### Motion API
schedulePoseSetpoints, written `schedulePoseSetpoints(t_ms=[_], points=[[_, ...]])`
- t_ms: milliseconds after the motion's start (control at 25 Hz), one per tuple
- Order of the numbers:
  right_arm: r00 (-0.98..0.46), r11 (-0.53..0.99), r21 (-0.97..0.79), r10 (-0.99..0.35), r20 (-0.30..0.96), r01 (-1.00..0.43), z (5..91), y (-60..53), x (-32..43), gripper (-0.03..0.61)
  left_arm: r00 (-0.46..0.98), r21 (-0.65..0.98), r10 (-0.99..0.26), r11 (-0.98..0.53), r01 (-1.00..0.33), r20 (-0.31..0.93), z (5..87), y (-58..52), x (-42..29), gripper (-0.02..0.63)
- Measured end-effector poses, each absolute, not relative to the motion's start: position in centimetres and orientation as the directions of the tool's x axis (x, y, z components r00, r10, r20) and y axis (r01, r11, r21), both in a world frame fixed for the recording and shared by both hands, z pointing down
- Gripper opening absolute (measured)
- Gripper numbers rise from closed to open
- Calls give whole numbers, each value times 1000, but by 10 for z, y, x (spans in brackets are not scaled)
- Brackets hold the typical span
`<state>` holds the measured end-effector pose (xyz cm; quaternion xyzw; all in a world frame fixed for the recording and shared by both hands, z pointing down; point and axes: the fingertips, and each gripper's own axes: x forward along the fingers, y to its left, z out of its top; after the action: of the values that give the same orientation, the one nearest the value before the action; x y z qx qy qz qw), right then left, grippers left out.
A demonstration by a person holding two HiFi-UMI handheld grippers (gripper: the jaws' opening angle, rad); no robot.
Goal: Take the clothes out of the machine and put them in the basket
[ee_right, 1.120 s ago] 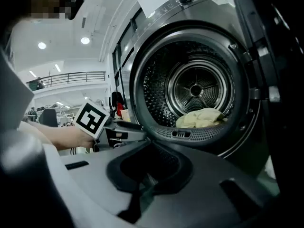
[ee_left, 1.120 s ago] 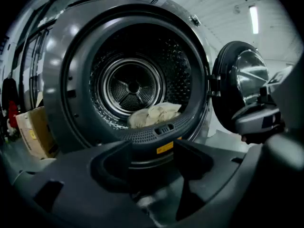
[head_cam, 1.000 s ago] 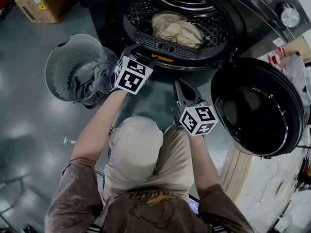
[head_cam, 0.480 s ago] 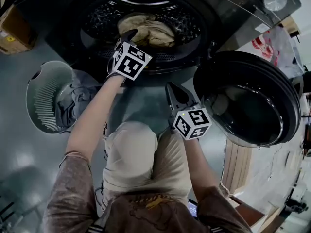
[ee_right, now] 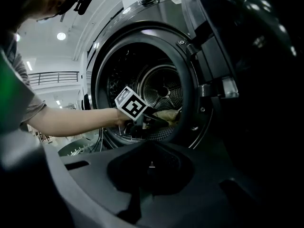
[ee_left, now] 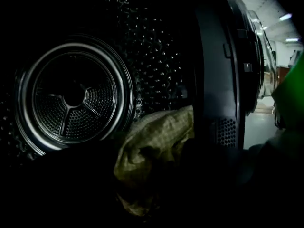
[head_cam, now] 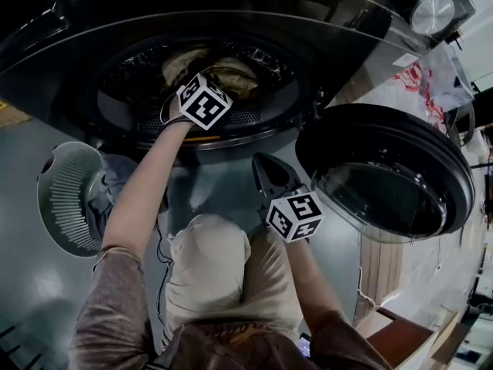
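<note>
A crumpled beige cloth lies in the drum of the front-loading machine. In the left gripper view it fills the lower middle, close ahead in the dark. My left gripper reaches through the machine's mouth, just short of the cloth. Its jaws are opening and nothing is pressed between them. The right gripper view shows it at the drum's lip, beside the cloth. My right gripper hangs below the opening, outside the machine. It tapers to a point, shut and empty. The pale slatted basket holds grey clothes.
The round machine door stands swung open on the right, close to my right gripper. The basket lies tipped on the grey floor to the left of the machine. The person's knee is between the two arms.
My left gripper went from the basket's rim across to the machine and into the drum's mouth. The right gripper shifted a little to the left. The head view has swung towards the machine.
</note>
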<state>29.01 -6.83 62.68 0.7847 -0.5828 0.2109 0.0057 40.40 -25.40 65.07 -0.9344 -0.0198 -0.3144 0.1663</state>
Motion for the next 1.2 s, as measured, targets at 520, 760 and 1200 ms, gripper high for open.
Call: schedulePoseSetpoints(t_ms=[520,760,1200], points=[[260,-348,-233,-905,338,-908,622,-66,300,-2,762,-246,-37,-956,162,646,660,-248,401,98],[228,-308,-232,-920,318,-923,613,-64,291,-2,846,-216,-70,-975,54,529,610,-248,373,78],[97,-156,-209,-959,267,-965,586,-62,254,-2,916,-196,-196,-971,-134,349,505,-238,268,74]])
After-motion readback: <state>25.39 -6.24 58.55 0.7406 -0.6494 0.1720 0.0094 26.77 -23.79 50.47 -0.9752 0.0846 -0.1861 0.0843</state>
